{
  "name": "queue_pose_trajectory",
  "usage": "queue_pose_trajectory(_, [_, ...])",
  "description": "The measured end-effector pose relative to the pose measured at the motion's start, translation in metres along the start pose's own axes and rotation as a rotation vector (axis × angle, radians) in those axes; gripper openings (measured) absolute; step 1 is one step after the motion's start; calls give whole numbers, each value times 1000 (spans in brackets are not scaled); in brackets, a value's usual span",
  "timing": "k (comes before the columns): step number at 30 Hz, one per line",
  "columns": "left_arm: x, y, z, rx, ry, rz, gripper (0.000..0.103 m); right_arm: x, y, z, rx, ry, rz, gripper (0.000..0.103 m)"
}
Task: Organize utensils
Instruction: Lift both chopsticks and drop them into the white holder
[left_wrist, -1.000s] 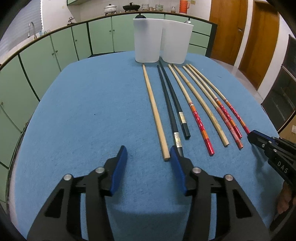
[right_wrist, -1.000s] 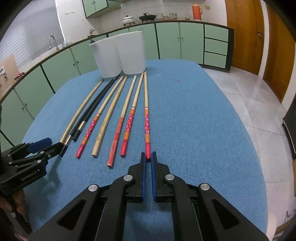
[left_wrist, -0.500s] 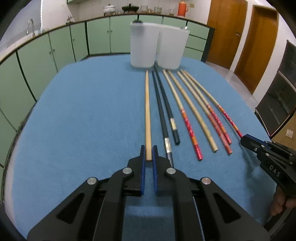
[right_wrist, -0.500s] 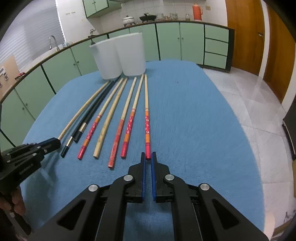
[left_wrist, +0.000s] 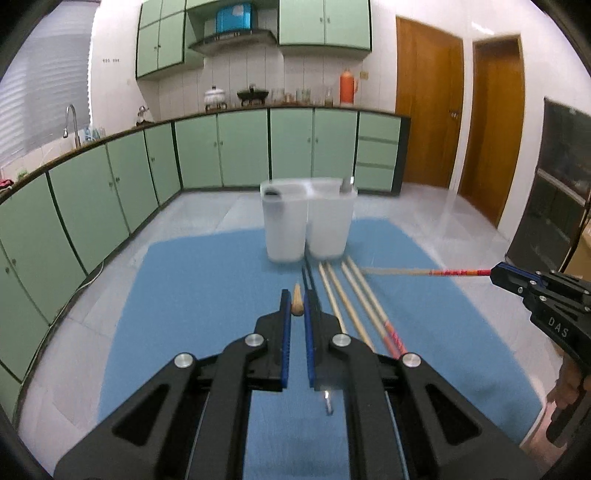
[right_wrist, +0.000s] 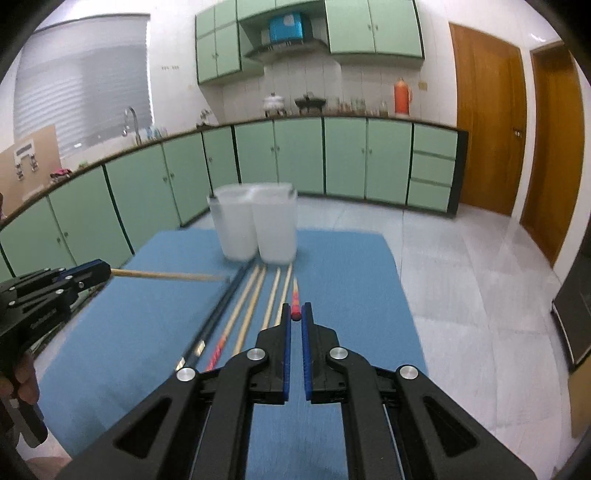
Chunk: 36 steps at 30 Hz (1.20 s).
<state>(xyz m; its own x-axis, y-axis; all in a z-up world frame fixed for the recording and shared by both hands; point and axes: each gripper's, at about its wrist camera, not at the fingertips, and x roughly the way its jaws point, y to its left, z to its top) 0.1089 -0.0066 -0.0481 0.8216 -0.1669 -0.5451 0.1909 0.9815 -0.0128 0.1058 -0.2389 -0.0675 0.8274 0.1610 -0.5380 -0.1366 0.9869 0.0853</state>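
My left gripper (left_wrist: 297, 297) is shut on the near end of a plain wooden chopstick (left_wrist: 297, 303), held up off the blue cloth (left_wrist: 192, 295). My right gripper (right_wrist: 295, 310) is shut on a red-patterned chopstick (right_wrist: 295, 301), also lifted. Each gripper shows in the other view: the right gripper (left_wrist: 498, 275) with its red-patterned chopstick (left_wrist: 424, 272) pointing left, the left gripper (right_wrist: 98, 268) with its wooden chopstick (right_wrist: 166, 275) pointing right. Two black chopsticks (left_wrist: 308, 277) and several wooden ones (left_wrist: 351, 295) still lie on the cloth before two white containers (left_wrist: 284, 229) (right_wrist: 275, 229).
The blue cloth covers a table whose far edge lies just behind the containers. Tiled floor (right_wrist: 461, 277) surrounds it, with green cabinets (left_wrist: 240, 147) behind and wooden doors (left_wrist: 428, 110) at right. A person's hand (left_wrist: 569, 380) holds the right gripper.
The left gripper shut on the plain wooden chopstick. Both grippers then rose and tipped up, each lifting its chopstick off the cloth; the table now looks lower and farther away.
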Motion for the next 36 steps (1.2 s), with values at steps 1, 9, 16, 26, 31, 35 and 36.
queue_pose_trajectory(1, [-1,1,5,-3,-7,-3,6,-2,-1,7,0,-14,3,5])
queue_pose_trajectory(9, [4,7,44,-19,-48,-29,6,-7,-15,57,33,-71,45,5])
queue_pose_trajectory(16, [9,8,64,-13,-64,-51,6,-2,-20,81,28,-68,65,5])
queue_pose_trajectory(26, [1,14,86,-21,-119,-60,6,-6,-21,108,-9,-99,87,5])
queue_pose_trajectory(31, [-11,15,105,-16,-180,-64,6,-12,-18,134,-25,-147,109,5])
queue_pose_trajectory(35, [-21,16,126,-19,-239,-63,6,-20,-12,162,-43,-206,120,5])
queue_pose_trajectory(36, [-23,16,132,-23,-256,-61,6,-20,-10,168,-45,-217,122,5])
